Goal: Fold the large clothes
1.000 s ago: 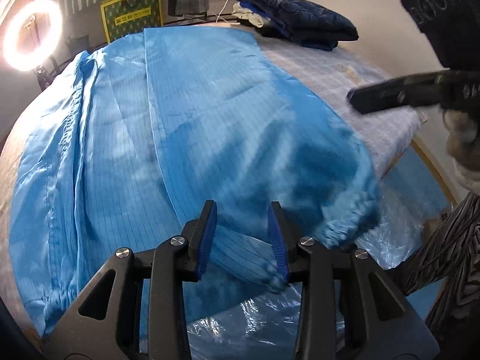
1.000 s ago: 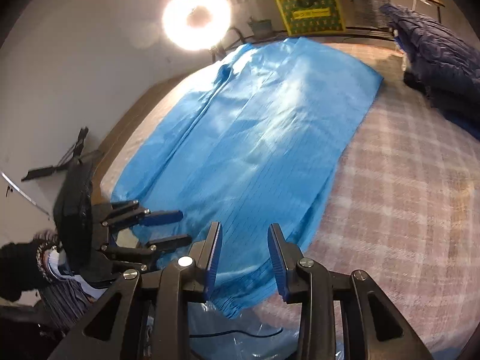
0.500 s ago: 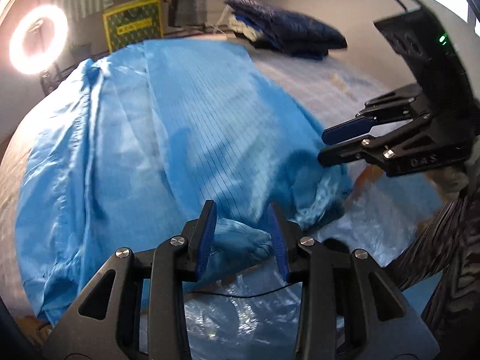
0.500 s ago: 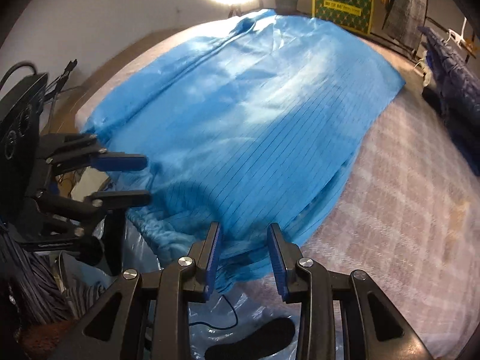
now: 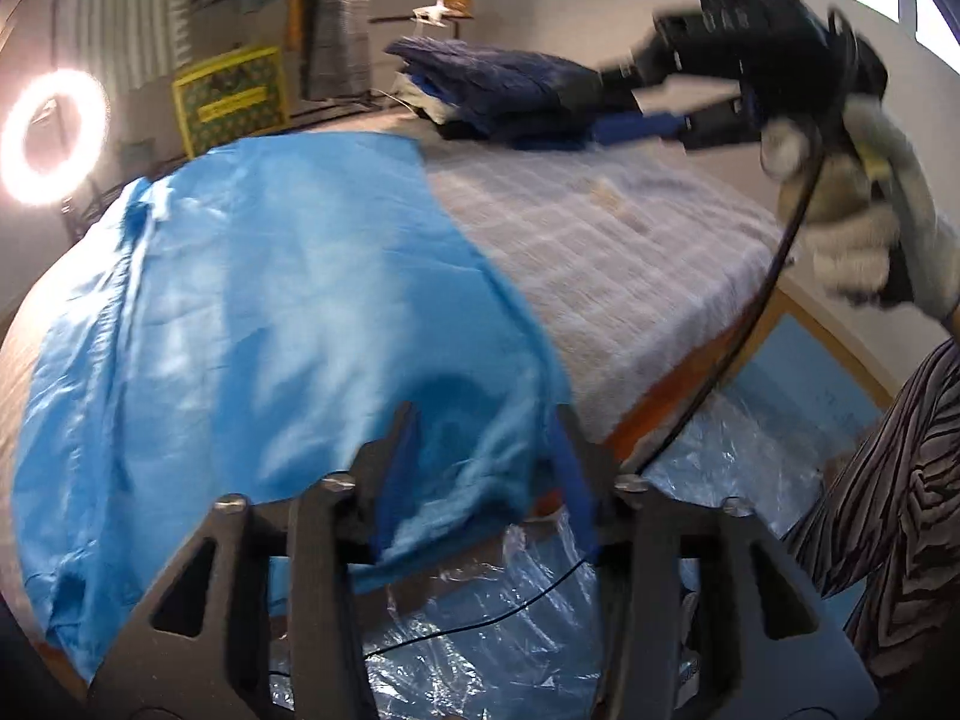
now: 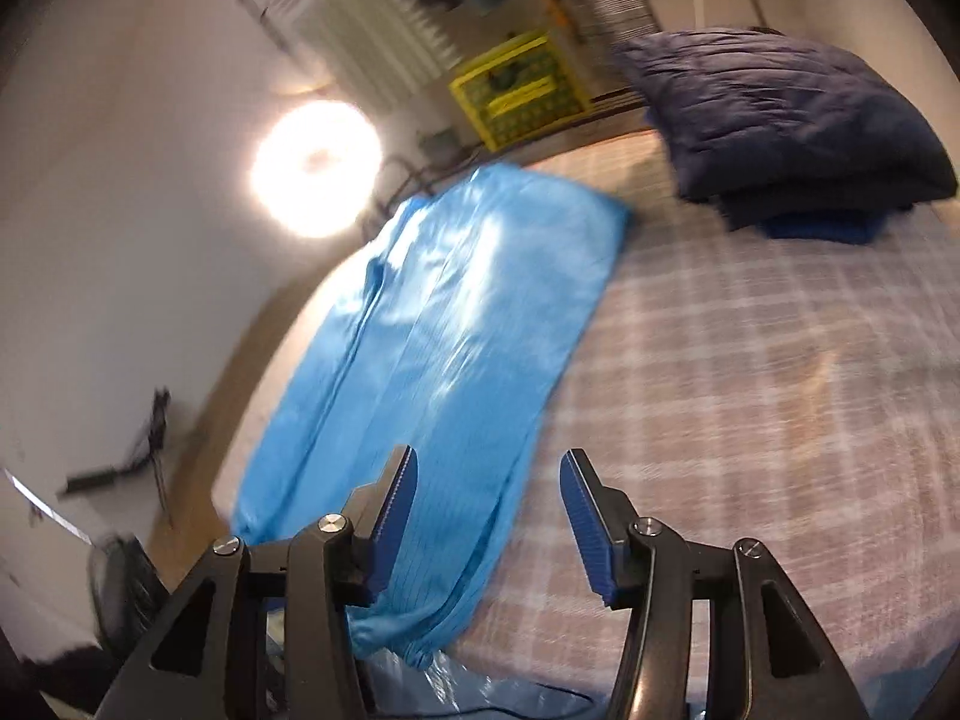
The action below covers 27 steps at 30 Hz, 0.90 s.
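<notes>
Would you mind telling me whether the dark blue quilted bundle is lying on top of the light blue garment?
No, the dark blue quilted bundle sits apart from the light blue garment, with bare plaid bed cover between them.

Shiny blue striped garment (image 5: 252,324), folded lengthwise, lying flat along plaid bed's left side, cuffed end overhanging near edge

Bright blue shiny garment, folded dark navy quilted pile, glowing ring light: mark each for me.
Bright blue shiny garment (image 6: 444,324): right wrist view, middle of the spread cloth.
Folded dark navy quilted pile (image 6: 774,120): right wrist view, top layer.
Glowing ring light (image 5: 24,138): left wrist view, lit ring's left side.
</notes>
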{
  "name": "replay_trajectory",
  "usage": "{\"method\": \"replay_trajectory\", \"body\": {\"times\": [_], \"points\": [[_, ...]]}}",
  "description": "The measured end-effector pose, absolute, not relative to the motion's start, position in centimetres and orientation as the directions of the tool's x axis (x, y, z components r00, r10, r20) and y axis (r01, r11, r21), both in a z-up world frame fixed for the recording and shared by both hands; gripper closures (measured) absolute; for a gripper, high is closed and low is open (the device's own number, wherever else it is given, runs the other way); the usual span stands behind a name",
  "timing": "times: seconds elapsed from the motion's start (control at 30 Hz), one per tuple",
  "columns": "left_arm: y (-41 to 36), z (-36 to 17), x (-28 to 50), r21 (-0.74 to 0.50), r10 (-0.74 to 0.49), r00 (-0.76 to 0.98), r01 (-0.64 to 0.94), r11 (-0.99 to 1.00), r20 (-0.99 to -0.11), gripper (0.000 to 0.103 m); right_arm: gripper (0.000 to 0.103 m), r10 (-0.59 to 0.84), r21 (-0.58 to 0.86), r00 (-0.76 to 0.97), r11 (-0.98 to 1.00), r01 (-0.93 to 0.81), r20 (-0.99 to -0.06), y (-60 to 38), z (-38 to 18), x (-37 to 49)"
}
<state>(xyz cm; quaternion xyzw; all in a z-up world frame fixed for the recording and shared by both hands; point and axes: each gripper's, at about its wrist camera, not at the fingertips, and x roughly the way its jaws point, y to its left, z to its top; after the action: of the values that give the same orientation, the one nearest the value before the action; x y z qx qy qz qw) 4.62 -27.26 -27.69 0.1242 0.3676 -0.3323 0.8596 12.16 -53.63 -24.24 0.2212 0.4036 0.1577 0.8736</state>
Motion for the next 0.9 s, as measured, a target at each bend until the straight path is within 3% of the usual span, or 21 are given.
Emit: {"method": "replay_trajectory", "body": {"times": [0.2, 0.43, 0.53, 0.6, 0.67, 0.9], "points": [[-30.3, -29.7, 4.4, 0.043, -0.441, 0.498, 0.697, 0.715, -0.746, 0.052, 0.046, 0.444, 0.569, 0.675, 0.821, -0.044, -0.589, -57.3, -23.8, 12.1], [-32.1, -31.7, 4.0, 0.18, -0.366, 0.546, 0.707, 0.684, -0.754, 0.049, 0.046, 0.44, 0.598, 0.671, 0.802, 0.006, -0.597, -58.7, -25.4, 13.6], [-32.1, -31.8, 4.5, 0.189, -0.361, 0.558, 0.7, 0.689, -0.747, 0.065, 0.046, 0.449, 0.615, 0.667, 0.788, 0.017, -0.594, -59.0, -25.7, 14.6], [-31.7, -31.5, 5.1, 0.132, -0.392, 0.53, 0.704, 0.698, -0.752, 0.071, 0.046, 0.455, 0.63, 0.666, 0.776, 0.029, -0.591, -59.3, -25.9, 15.6], [-31.3, -31.2, 5.5, 0.081, -0.418, 0.503, 0.706, 0.703, -0.756, 0.087, 0.046, 0.463, 0.648, 0.665, 0.76, 0.04, -0.585, -59.6, -26.3, 16.5], [-28.7, -29.5, 7.1, -0.153, -0.515, 0.425, 0.642, 0.751, -0.744, 0.094, 0.046, 0.465, 0.683, 0.659, 0.723, 0.103, -0.591, -59.7, -28.2, 21.0]]}}
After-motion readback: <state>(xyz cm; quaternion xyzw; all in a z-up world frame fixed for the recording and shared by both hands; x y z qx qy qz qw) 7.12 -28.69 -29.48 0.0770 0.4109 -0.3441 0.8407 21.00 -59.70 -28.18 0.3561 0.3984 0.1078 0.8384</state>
